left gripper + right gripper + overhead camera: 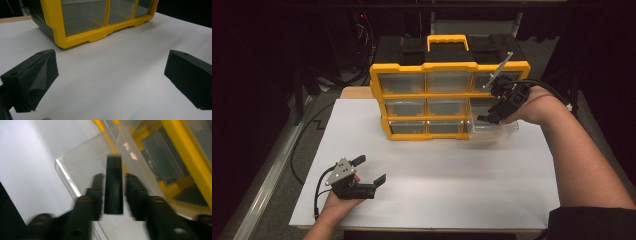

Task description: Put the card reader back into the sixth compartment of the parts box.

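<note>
Right gripper view: your right claw [113, 195] stands half open around a small black block [114, 187], dropping into the clear drawer [75, 162]; it looks rigid, light, smooth-sided.

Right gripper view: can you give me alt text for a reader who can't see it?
A small black bar sits between the parted jaws of the right hand-held gripper, with a gap on either side, above a clear pulled-out drawer. The yellow organizer is at the right, on a white table. The image is motion-blurred.

I work at a white table [437, 195] on a grey floor [272, 200]; the room behind stays dark.
</note>
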Demonstrator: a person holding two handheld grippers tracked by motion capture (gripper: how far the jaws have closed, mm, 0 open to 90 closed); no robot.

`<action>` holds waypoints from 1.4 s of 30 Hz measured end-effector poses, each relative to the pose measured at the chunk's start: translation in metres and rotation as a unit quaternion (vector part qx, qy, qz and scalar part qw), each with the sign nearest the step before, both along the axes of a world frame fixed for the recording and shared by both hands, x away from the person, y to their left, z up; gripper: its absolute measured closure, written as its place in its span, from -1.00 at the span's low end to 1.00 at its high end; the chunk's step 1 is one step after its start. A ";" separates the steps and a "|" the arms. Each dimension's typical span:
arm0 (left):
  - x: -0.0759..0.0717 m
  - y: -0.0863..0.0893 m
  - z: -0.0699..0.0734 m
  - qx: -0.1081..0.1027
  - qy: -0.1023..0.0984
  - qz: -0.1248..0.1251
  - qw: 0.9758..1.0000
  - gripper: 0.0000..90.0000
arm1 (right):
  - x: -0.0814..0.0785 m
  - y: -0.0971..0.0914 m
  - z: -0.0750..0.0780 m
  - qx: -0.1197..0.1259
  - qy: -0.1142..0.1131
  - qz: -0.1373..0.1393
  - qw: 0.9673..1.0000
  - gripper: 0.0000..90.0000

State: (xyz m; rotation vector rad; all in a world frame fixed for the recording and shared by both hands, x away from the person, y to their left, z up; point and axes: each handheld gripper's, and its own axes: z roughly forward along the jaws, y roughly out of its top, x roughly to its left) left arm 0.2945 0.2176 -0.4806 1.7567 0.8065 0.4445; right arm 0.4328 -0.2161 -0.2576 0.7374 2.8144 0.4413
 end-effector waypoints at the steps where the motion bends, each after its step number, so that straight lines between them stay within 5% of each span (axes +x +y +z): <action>1: 0.000 0.000 0.000 -0.001 0.000 0.000 1.000 -1.00 | 0.000 0.000 0.003 0.001 -0.005 -0.006 1.000 -0.08; 4: 0.000 0.000 0.000 0.000 0.001 0.000 1.000 -1.00 | -0.003 0.000 0.015 0.010 -0.015 -0.016 1.000 -0.30; 11: 0.000 -0.001 0.000 0.000 0.001 -0.001 1.000 -1.00 | -0.017 -0.006 0.021 0.013 -0.014 -0.010 1.000 -0.35; 42: 0.000 -0.002 -0.001 0.006 0.004 0.002 1.000 -1.00 | -0.090 -0.060 -0.004 0.018 -0.006 -0.049 0.999 -0.66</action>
